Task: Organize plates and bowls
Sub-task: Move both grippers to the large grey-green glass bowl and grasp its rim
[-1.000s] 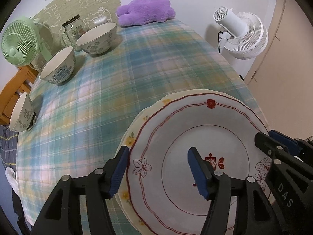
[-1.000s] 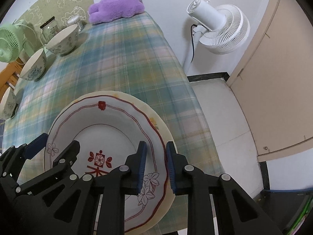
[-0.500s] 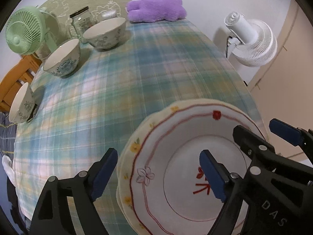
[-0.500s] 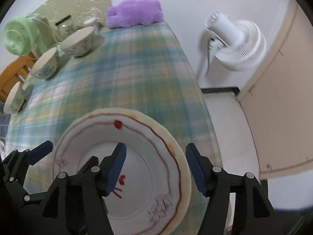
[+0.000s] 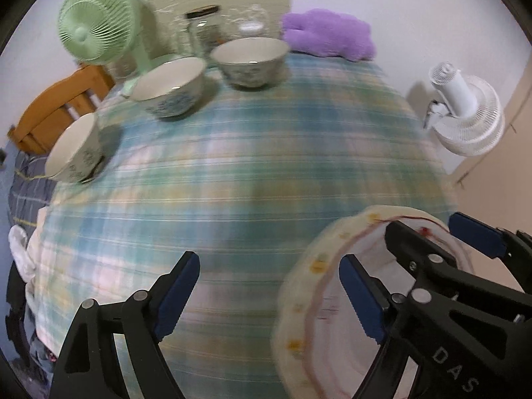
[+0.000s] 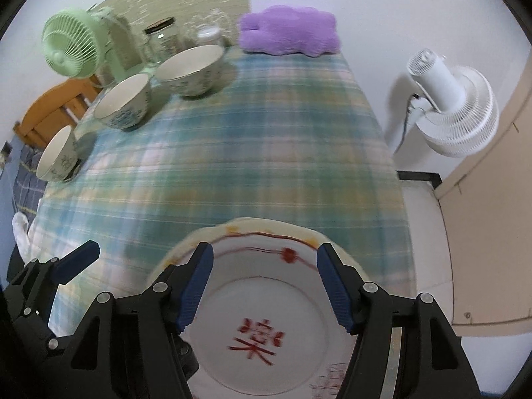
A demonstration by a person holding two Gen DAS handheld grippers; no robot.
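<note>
Left wrist view: the left gripper (image 5: 267, 284) fills the bottom of the frame, its two blue-padded fingers spread wide with nothing between them but blurred tablecloth. The plaid tablecloth (image 5: 252, 153), in green, pink and yellow, covers the middle of the picture. At lower right lies a stack of plates (image 5: 299, 319): a cream plate with yellow flowers under a white plate with a red line near its rim. The gripper's right finger stands over the stack's left part, and the pads press on nothing. The right gripper (image 5: 462, 232) reaches in from the right edge above the stack. Three patterned bowls (image 5: 169, 88) run in a curve from centre left to upper centre. A green fan (image 5: 94, 21) stands at upper left, a purple plush (image 5: 327, 36) at top centre-right, and a white fan (image 5: 465, 113) at the right edge.

Right wrist view: the right gripper (image 6: 264, 284) sits at bottom centre, fingers spread apart and gripping nothing. Between and below them lies the plate stack (image 6: 262, 302), the top white plate showing a red emblem in its middle. The left gripper (image 6: 71, 262) shows at lower left. The three bowls (image 6: 123, 101) line the upper left, near the green fan (image 6: 71, 45). The purple plush (image 6: 289, 30) is at top centre, the white fan (image 6: 455, 109) at the right.
</note>
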